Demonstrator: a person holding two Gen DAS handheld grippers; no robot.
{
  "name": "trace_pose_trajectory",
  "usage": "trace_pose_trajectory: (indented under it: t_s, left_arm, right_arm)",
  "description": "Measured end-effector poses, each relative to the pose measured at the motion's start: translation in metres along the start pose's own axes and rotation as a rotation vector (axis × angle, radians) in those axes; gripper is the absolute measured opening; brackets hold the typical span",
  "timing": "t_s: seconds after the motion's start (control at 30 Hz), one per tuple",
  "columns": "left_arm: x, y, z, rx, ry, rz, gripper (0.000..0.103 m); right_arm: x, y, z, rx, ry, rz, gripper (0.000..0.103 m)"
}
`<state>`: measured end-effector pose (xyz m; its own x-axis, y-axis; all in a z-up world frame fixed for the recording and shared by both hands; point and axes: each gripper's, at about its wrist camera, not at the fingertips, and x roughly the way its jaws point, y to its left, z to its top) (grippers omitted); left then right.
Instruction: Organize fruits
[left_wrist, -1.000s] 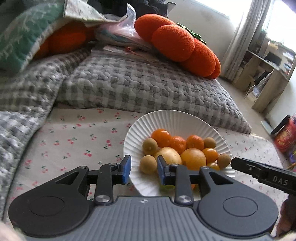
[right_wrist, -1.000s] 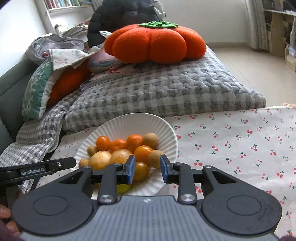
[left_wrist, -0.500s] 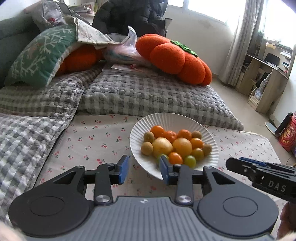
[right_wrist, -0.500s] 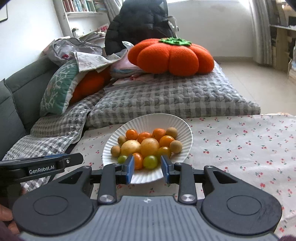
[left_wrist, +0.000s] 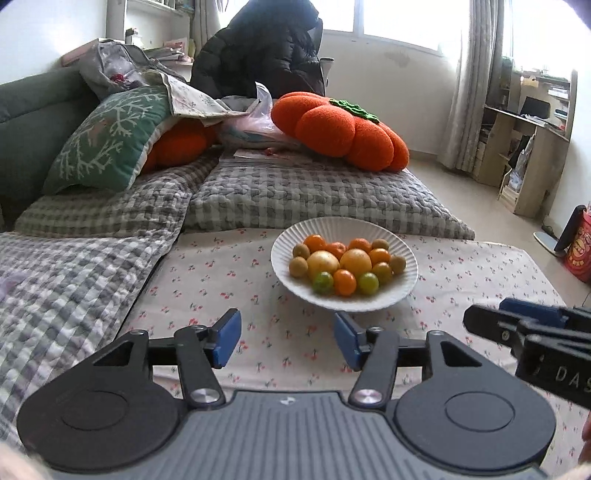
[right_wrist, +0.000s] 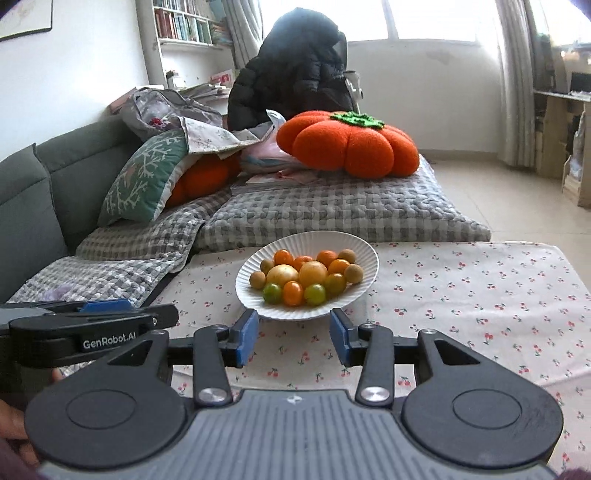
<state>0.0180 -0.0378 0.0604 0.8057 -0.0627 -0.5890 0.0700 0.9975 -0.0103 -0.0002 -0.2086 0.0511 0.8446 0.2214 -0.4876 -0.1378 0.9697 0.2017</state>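
Note:
A white ribbed plate (left_wrist: 404, 280) (right_wrist: 364, 254) sits on the cherry-print cloth (left_wrist: 229, 280) (right_wrist: 461, 295), heaped with several small fruits: orange ones (left_wrist: 344, 282), green ones (right_wrist: 272, 292), brown ones (left_wrist: 298, 266) and two larger yellow ones (right_wrist: 313, 273). My left gripper (left_wrist: 287, 338) hovers short of the plate, jaws opening, nothing between them. My right gripper (right_wrist: 292, 334) also hangs just before the plate's near rim, jaws opening and empty. Each gripper shows at the edge of the other's view.
Grey checked cushions (left_wrist: 314, 195) and a blanket (left_wrist: 62, 273) lie behind and left of the cloth. An orange pumpkin pillow (right_wrist: 349, 144), a green pillow (left_wrist: 107, 144) and a black jacket (right_wrist: 295, 74) sit beyond. A wooden desk (left_wrist: 532, 147) stands at right.
Both grippers have pulled back and up from the plate, which now looks smaller and farther. Both pairs of jaws have widened. The fruits stay on the plate.

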Motion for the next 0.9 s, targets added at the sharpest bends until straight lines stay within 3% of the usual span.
trace_pose_trajectory:
  t_s: [0.17,0.33,0.43,0.5,0.57,0.6,0.9]
  left_arm:
    - [-0.016,0.003,-0.010,-0.018,-0.005,-0.011,0.050]
    - [-0.021,0.005,-0.018,-0.032,-0.003,-0.015,0.054]
    - [-0.022,0.006,-0.021,-0.037,-0.001,-0.010,0.061]
    - [-0.022,0.007,-0.021,-0.038,-0.001,-0.009,0.064]
    - [-0.021,0.008,-0.021,-0.039,0.000,-0.017,0.079]
    - [-0.021,0.009,-0.021,-0.039,-0.002,-0.019,0.081]
    - [-0.018,0.012,-0.019,-0.056,0.009,-0.016,0.095]
  right_arm:
    - [-0.015,0.006,-0.004,-0.010,-0.059,-0.014,0.043]
    - [-0.021,0.013,-0.011,-0.024,-0.069,-0.009,0.053]
    - [-0.022,0.017,-0.013,-0.048,-0.072,-0.026,0.070]
    - [-0.023,0.019,-0.015,-0.059,-0.076,-0.044,0.087]
    - [-0.023,0.020,-0.016,-0.063,-0.080,-0.061,0.096]
    - [-0.023,0.021,-0.017,-0.064,-0.081,-0.070,0.100]
    - [-0.020,0.025,-0.018,-0.111,-0.104,-0.140,0.103]
